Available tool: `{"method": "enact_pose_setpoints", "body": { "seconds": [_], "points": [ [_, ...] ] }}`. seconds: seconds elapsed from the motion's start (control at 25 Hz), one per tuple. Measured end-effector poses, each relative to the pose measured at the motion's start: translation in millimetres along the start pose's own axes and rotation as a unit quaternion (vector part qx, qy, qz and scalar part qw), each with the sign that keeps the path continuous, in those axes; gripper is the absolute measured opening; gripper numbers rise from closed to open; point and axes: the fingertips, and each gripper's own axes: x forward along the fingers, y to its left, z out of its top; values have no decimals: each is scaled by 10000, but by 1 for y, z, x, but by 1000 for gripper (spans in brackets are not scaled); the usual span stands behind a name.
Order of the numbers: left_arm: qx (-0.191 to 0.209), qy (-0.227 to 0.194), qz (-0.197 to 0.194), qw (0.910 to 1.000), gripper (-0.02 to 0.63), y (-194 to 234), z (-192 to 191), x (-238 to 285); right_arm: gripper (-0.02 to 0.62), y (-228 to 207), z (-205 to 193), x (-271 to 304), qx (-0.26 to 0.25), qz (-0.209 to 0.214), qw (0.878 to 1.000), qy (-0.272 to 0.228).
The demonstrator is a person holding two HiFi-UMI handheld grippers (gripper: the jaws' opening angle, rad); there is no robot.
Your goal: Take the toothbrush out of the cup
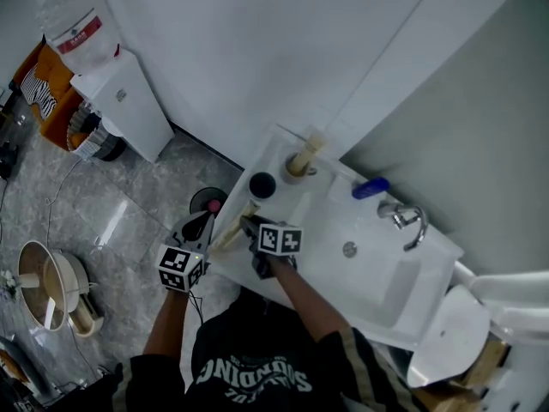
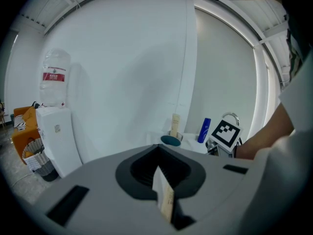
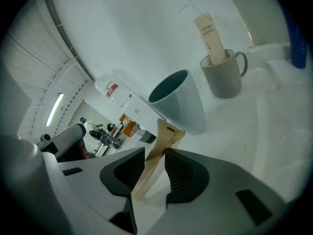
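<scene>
the left gripper (image 2: 157, 170) is clenched on a tan toothbrush box (image 2: 164, 197), which shows edge-on deep in the cleft of its jaws. this box is already out of any cup and hangs over the near edge of the sink counter (image 1: 377, 273), well in front of the grey mug (image 3: 226, 77). the right gripper (image 3: 155, 170) has the same box running lengthwise between its jaws, but the pads stand slack, with a gap showing on one side, so i read it as released around the box rather than gripping. the box's long axis runs from this claw towards the mug, and its flap end stops just short of the dark-lined cup (image 3: 178, 102), which stands in front of the mug. a second toothbrush box (image 3: 209, 33) stands upright in the mug. further right of the mug are a blue bottle (image 3: 296, 38) and the faucet (image 1: 410, 217). if the second box is wanted next, the right gripper is nearer the mug; it would first have to back straight off along the held box.
</scene>
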Motion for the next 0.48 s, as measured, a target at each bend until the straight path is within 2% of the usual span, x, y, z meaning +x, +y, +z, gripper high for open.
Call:
{"method": "enact_pose_setpoints", "body": {
  "seconds": [0.2, 0.48],
  "points": [
    [-20, 47, 14, 10000, 0, 1, 0, 0, 120, -4, -8, 6, 449, 133, 9989, 97],
    [-2, 69, 3, 10000, 0, 0, 0, 2, 120, -4, -4, -1, 299, 125, 9995, -14]
  ]
}}
